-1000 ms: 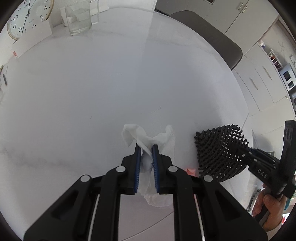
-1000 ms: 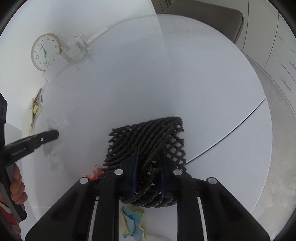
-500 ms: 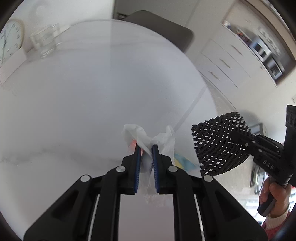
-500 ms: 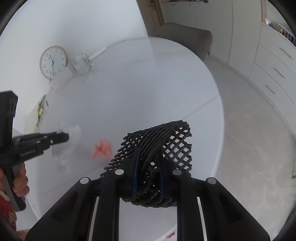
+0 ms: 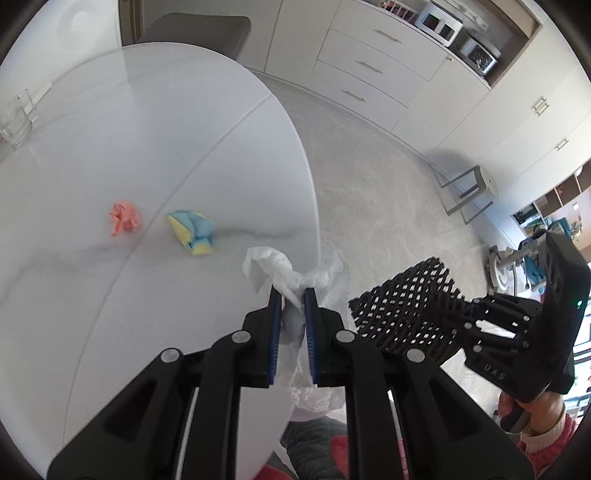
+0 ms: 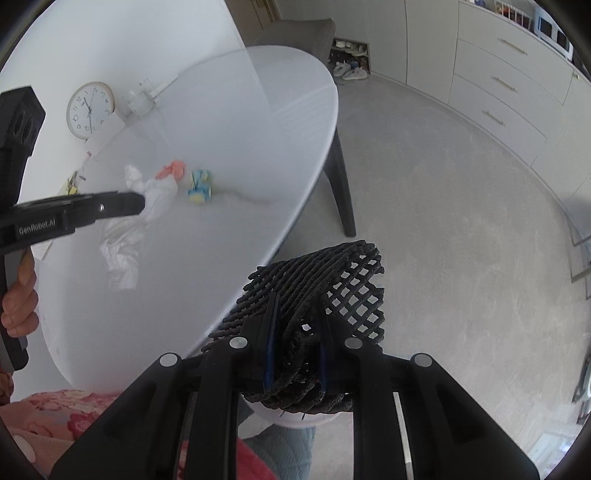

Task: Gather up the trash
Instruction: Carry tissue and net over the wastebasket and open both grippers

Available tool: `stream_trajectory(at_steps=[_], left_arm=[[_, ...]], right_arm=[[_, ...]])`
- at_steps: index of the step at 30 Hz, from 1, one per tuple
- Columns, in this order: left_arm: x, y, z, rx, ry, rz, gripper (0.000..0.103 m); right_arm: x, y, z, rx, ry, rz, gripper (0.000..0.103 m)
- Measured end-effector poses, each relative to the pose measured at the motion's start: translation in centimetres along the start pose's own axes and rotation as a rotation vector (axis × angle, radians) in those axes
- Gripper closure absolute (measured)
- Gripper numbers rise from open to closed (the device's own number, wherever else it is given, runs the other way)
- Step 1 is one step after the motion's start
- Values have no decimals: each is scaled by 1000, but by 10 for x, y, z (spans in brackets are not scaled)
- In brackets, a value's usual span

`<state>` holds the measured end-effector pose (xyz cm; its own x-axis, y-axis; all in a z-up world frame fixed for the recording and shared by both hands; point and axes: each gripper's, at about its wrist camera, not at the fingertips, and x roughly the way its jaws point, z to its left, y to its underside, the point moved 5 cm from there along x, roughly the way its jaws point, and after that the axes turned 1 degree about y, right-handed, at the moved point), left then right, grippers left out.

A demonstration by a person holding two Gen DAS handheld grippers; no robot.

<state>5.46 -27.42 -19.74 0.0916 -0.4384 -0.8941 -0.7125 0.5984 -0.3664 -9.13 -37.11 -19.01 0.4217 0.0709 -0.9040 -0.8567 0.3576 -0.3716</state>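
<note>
My left gripper (image 5: 291, 295) is shut on a crumpled white tissue (image 5: 280, 269) and holds it in the air above the near edge of the round white table (image 5: 110, 129). It also shows in the right wrist view (image 6: 142, 201) with the tissue (image 6: 155, 192). My right gripper (image 6: 295, 314) is shut on a black mesh basket (image 6: 325, 273), held off the table edge over the floor, right of the left gripper (image 5: 402, 314). A pink paper ball (image 5: 123, 218) and a blue-yellow paper wad (image 5: 194, 236) lie on the table.
A glass (image 5: 14, 122) and a round clock (image 6: 89, 109) stand at the table's far side. A grey chair (image 5: 192, 29) is behind the table. White cabinets (image 5: 369, 70) line the wall. A metal stool (image 5: 469, 188) stands on the floor.
Both grippers have lifted and swung right toward the table's edge. The tissue has come up off the table in the left gripper. The basket has moved off the table over the floor.
</note>
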Motion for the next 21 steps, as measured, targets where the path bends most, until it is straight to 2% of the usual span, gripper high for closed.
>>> stream_trajectory(at_steps=[5,9,10,11,12,13,14,16,17,21], left_arm=[[-3,30,-17,-10,-21,13,90],[-8,55,-20,-40,-46,29,90],[-9,60,-19,-49,-51,34,90],[-9,65,-19,-55,-53,37,90],[-10,72,-19,-63,-54,43,90],[-11,76,-18,-67,-54,45,90],[-12,83,-18,-65,-51,45,90],[-11,91,-20,-46,-53,52,90],[-10,94,-19,-37,-55,58,90],[-5,109,-22,-7,-41,80,90]], right_arm=[[36,44,3,-43,-41,85,83],[91,69,6,-84,-58,179,81],[101,73,6,-90,-58,199,76],[115,79,6,-97,-60,230,58],[126,85,6,-101,-52,254,36],[131,90,4,-104,-40,268,28],[138,93,3,-109,-25,285,22],[140,98,0,-102,-12,305,20],[137,98,-1,-89,-2,303,15],[107,97,-7,-44,42,232,7]])
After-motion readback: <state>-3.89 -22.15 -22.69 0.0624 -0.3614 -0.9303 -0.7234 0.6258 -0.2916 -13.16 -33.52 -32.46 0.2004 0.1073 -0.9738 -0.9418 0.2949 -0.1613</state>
